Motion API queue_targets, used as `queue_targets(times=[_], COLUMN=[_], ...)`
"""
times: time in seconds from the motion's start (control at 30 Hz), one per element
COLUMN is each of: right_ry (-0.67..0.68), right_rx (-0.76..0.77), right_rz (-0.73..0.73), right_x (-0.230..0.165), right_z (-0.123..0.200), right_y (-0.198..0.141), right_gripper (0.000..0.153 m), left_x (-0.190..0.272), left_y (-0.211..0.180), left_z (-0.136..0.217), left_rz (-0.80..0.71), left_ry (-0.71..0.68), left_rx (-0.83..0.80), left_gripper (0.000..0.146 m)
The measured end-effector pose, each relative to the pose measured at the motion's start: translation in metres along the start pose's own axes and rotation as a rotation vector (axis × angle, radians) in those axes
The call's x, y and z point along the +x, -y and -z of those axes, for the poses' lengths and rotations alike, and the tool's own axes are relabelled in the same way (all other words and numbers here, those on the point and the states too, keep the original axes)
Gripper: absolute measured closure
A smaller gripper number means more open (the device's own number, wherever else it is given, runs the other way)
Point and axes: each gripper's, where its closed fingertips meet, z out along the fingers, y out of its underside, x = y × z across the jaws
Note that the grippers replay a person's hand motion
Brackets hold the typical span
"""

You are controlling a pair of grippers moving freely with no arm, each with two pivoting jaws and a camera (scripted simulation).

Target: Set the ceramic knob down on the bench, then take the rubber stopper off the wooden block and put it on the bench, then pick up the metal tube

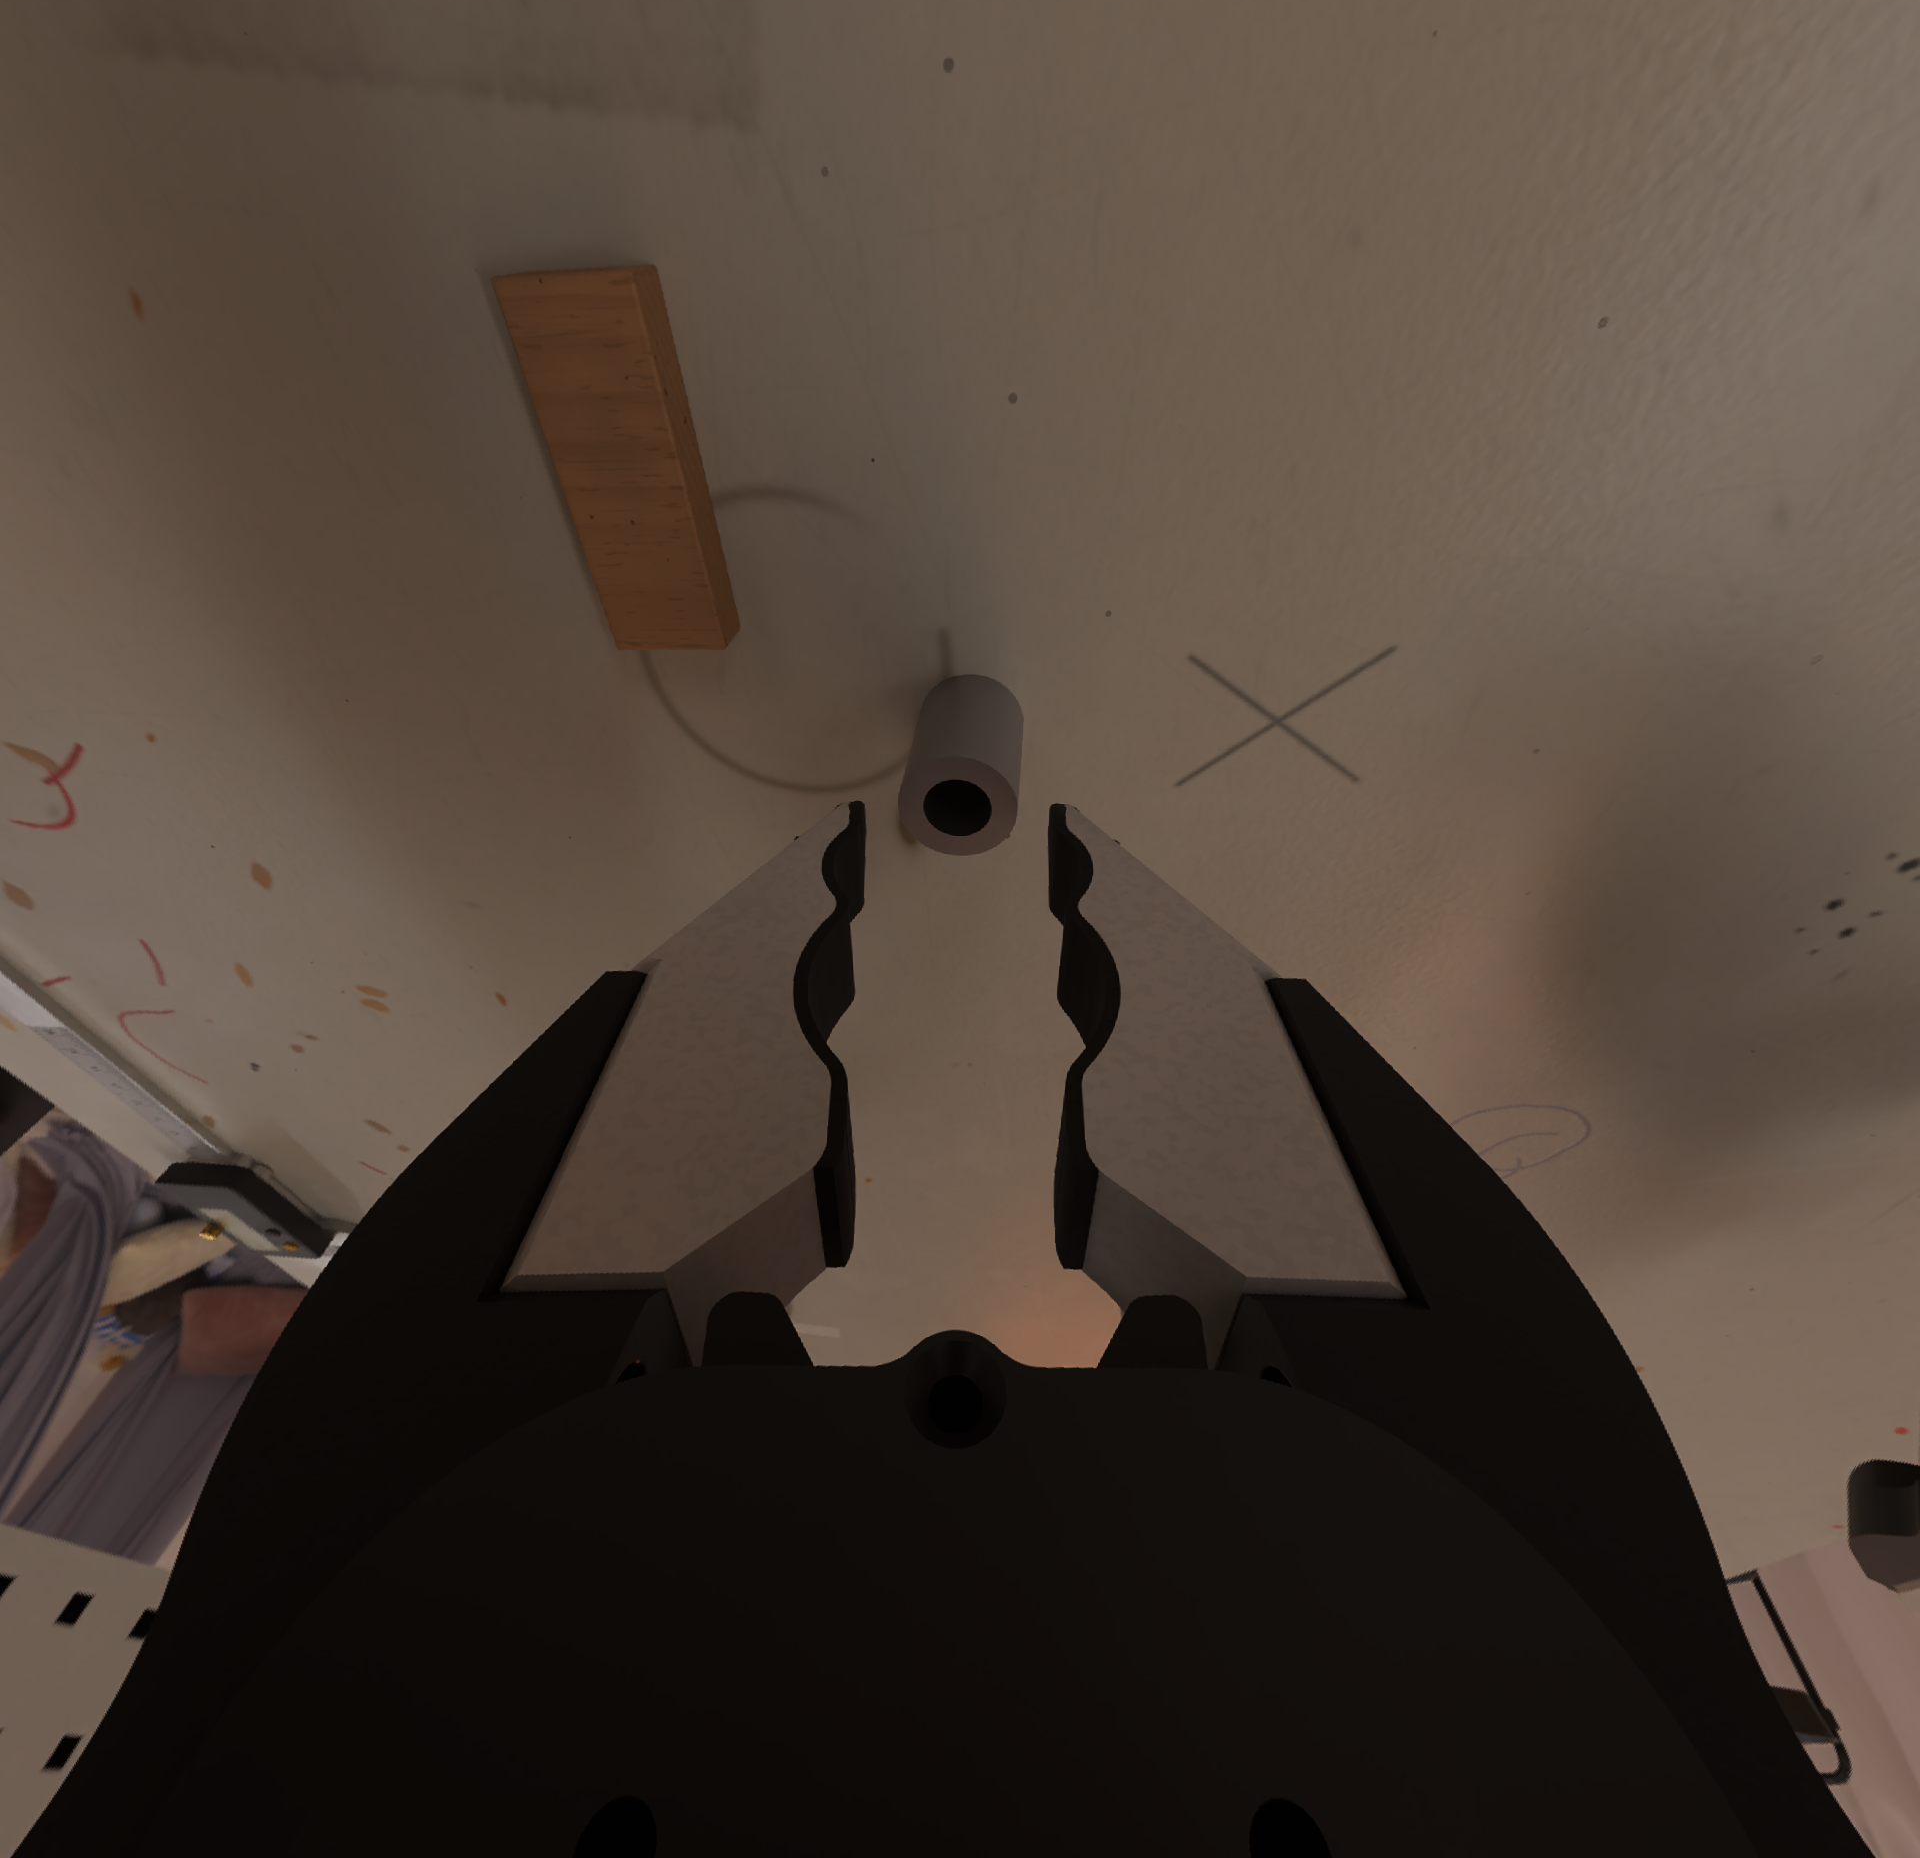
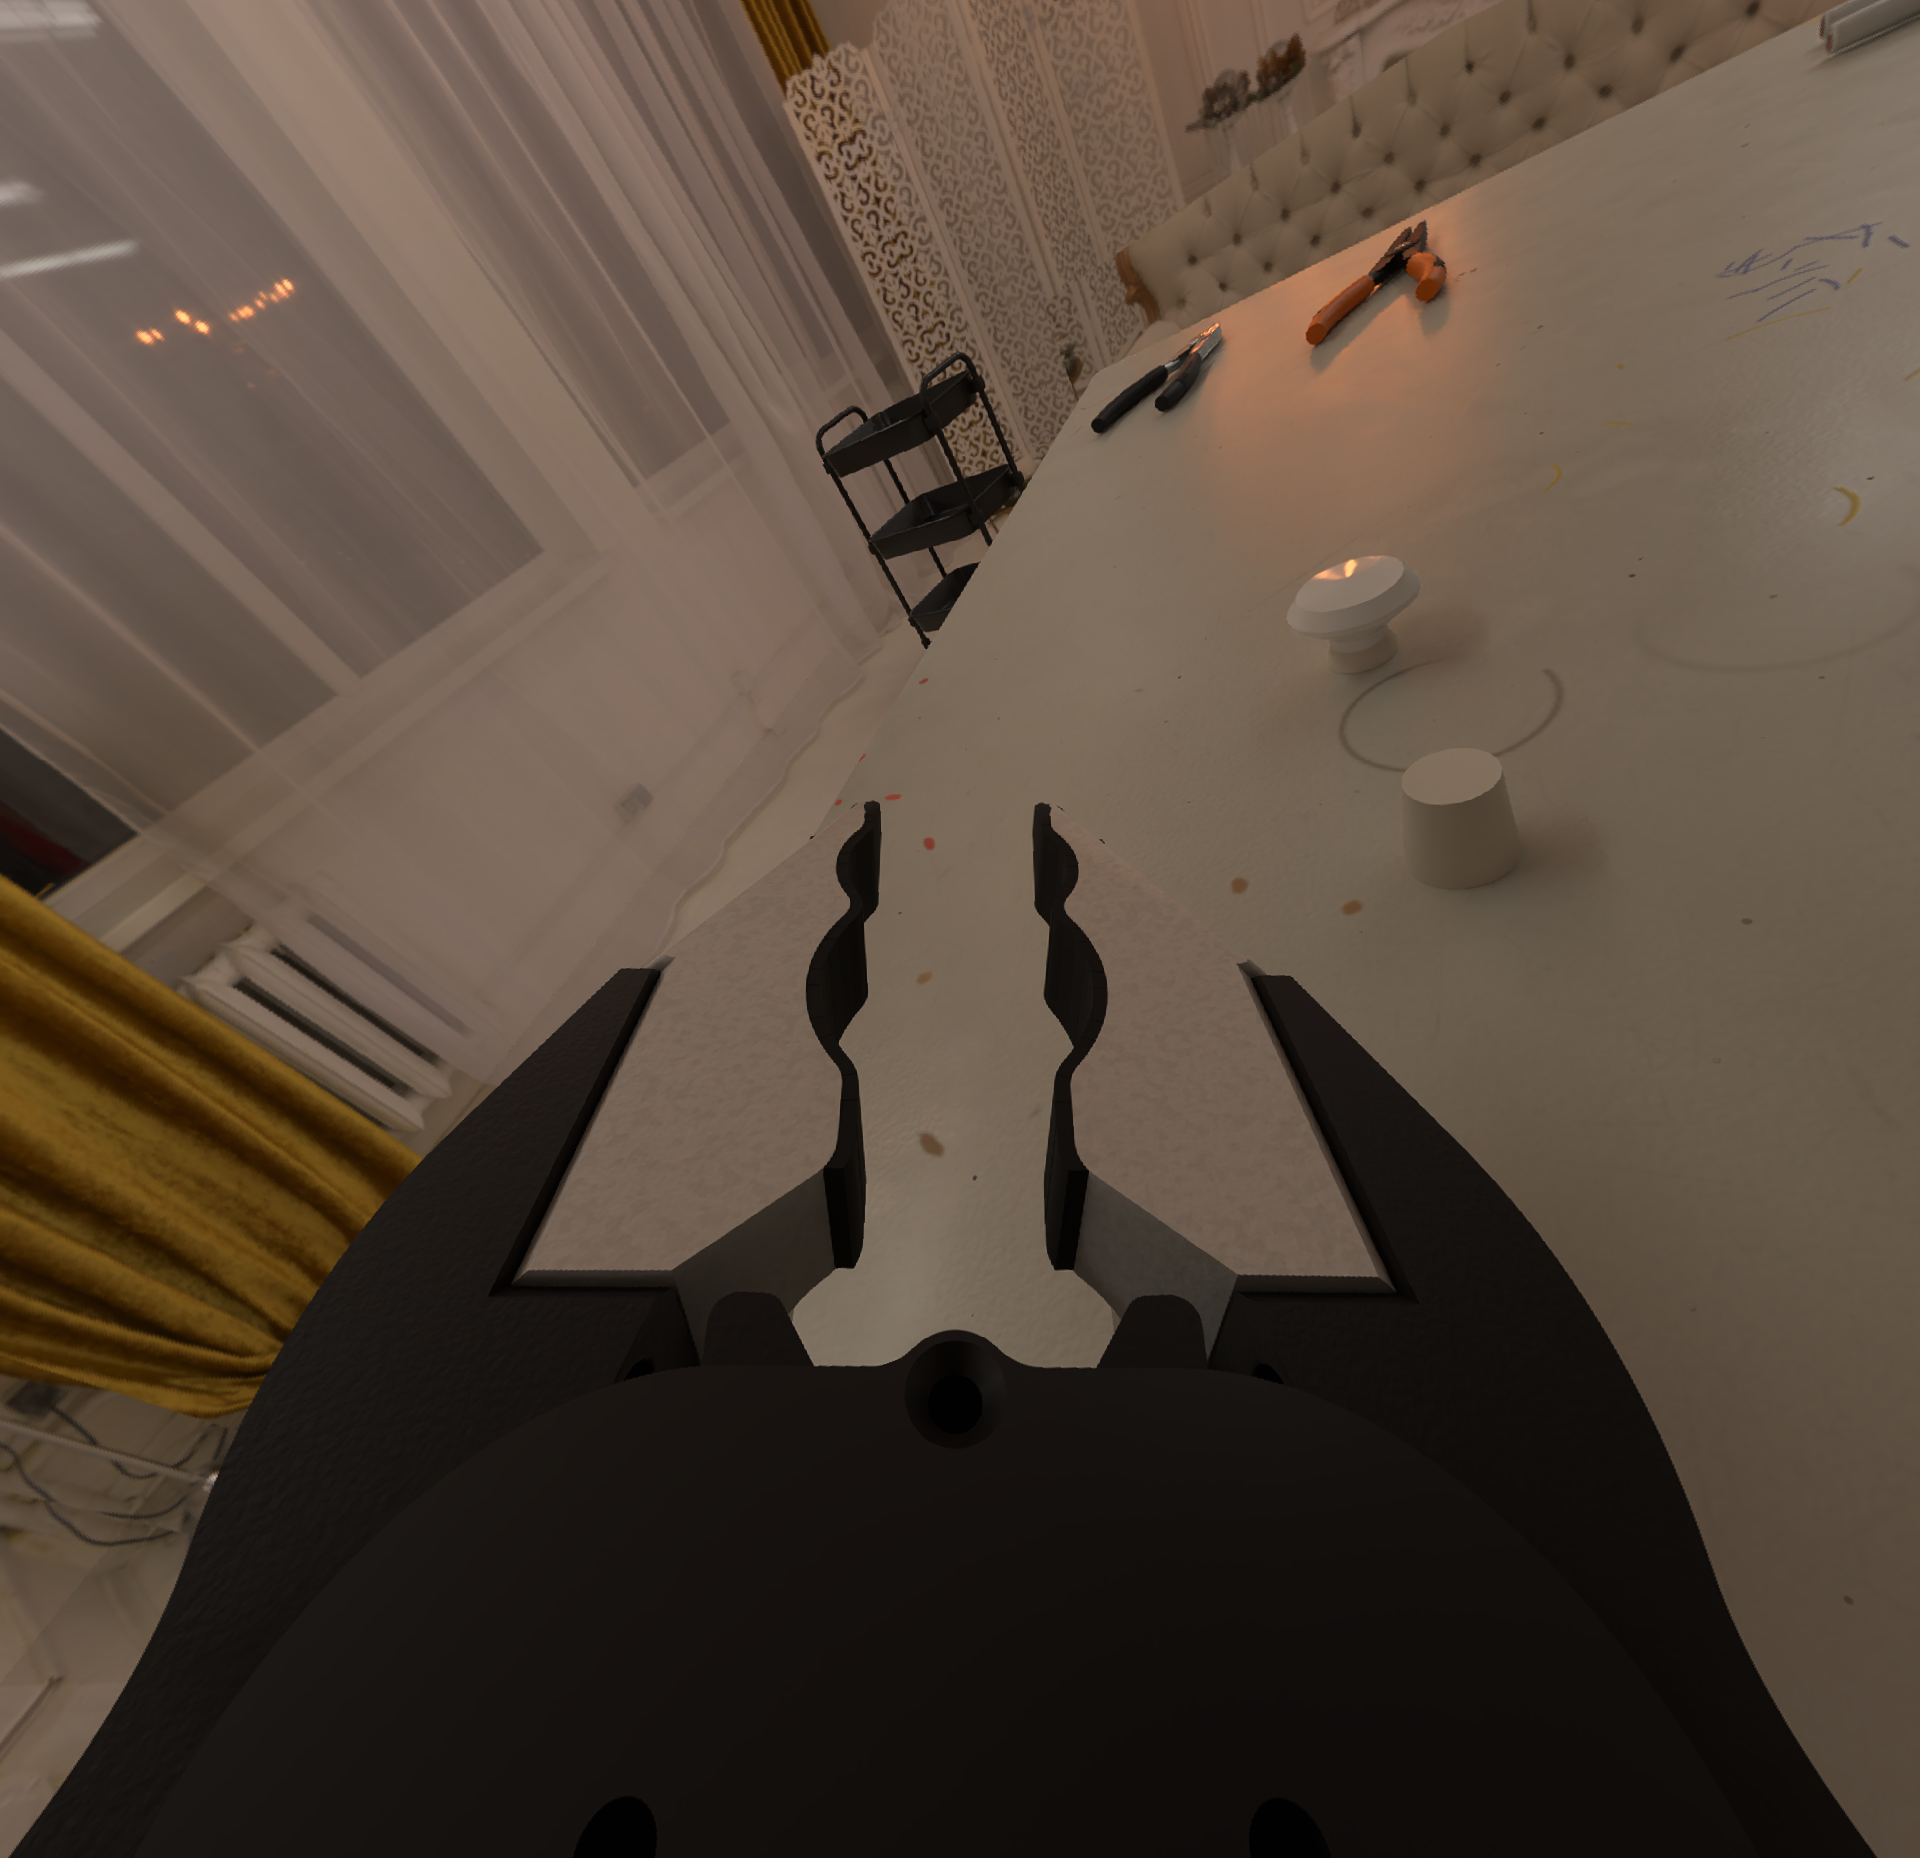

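Observation:
In the left wrist view a short grey metal tube (image 1: 961, 766) lies on the pale bench, its open end facing me, just beyond my fingertips. My left gripper (image 1: 954, 821) is open and empty, its jaws apart on either side of the tube's near end. A wooden block (image 1: 613, 463) lies flat up and to the left with nothing on it. In the right wrist view my right gripper (image 2: 956, 821) is open and empty above the bench edge. The white ceramic knob (image 2: 1354, 603) and the pale rubber stopper (image 2: 1458, 816) both stand on the bench to the right.
A pencilled cross (image 1: 1283, 717) marks the bench right of the tube. Black pliers (image 2: 1158, 380) and an orange-handled tool (image 2: 1377, 286) lie far off on the bench. The bench edge (image 2: 935, 665) drops to the floor at left, with a black trolley (image 2: 925, 489) beyond.

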Motion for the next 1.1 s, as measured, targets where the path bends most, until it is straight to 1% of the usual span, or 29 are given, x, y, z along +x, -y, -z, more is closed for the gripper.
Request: queue_targets(times=[0.2, 0.33, 0.5, 0.63, 0.73, 0.8, 0.87, 0.93, 1.03, 1.1], right_ry=[0.002, 0.002, 0.0, -0.001, -0.008, -0.017, -0.029, -0.04, -0.076, -0.124], right_rx=[-0.003, 0.0, 0.003, 0.003, 0.003, 0.0, 0.001, 0.006, 0.035, 0.074], right_rz=[-0.001, -0.001, -0.001, -0.004, -0.004, -0.003, 0.003, 0.005, -0.003, -0.009], right_x=[0.0, 0.0, 0.0, 0.0, 0.001, 0.001, 0.001, 0.002, 0.007, 0.013], right_z=[0.0, 0.0, 0.001, 0.002, 0.003, 0.003, 0.004, 0.005, 0.008, 0.012], right_y=[0.0, 0.0, 0.0, 0.0, -0.001, -0.001, -0.002, -0.001, 0.002, 0.007], right_gripper=[0.123, 0.123, 0.123, 0.123, 0.124, 0.124, 0.124, 0.124, 0.124, 0.125], left_x=[-0.001, 0.0, 0.003, 0.01, 0.025, 0.039, 0.057, 0.078, 0.114, 0.141], left_y=[0.0, 0.004, 0.007, -0.009, -0.039, -0.071, -0.11, -0.153, -0.217, -0.248], left_z=[-0.001, 0.005, 0.038, 0.074, 0.108, 0.126, 0.132, 0.122, 0.086, 0.061], left_rz=[-0.017, -0.008, 0.027, 0.069, 0.127, 0.187, 0.268, 0.374, 0.559, 0.674], left_ry=[0.019, 0.015, 0.016, 0.024, 0.043, 0.057, 0.063, 0.051, 0.016, -0.037], left_rx=[-0.012, 0.036, 0.187, 0.315, 0.436, 0.504, 0.541, 0.542, 0.467, 0.431], left_gripper=[0.119, 0.124, 0.124, 0.124, 0.124, 0.124, 0.124, 0.124, 0.124, 0.124])
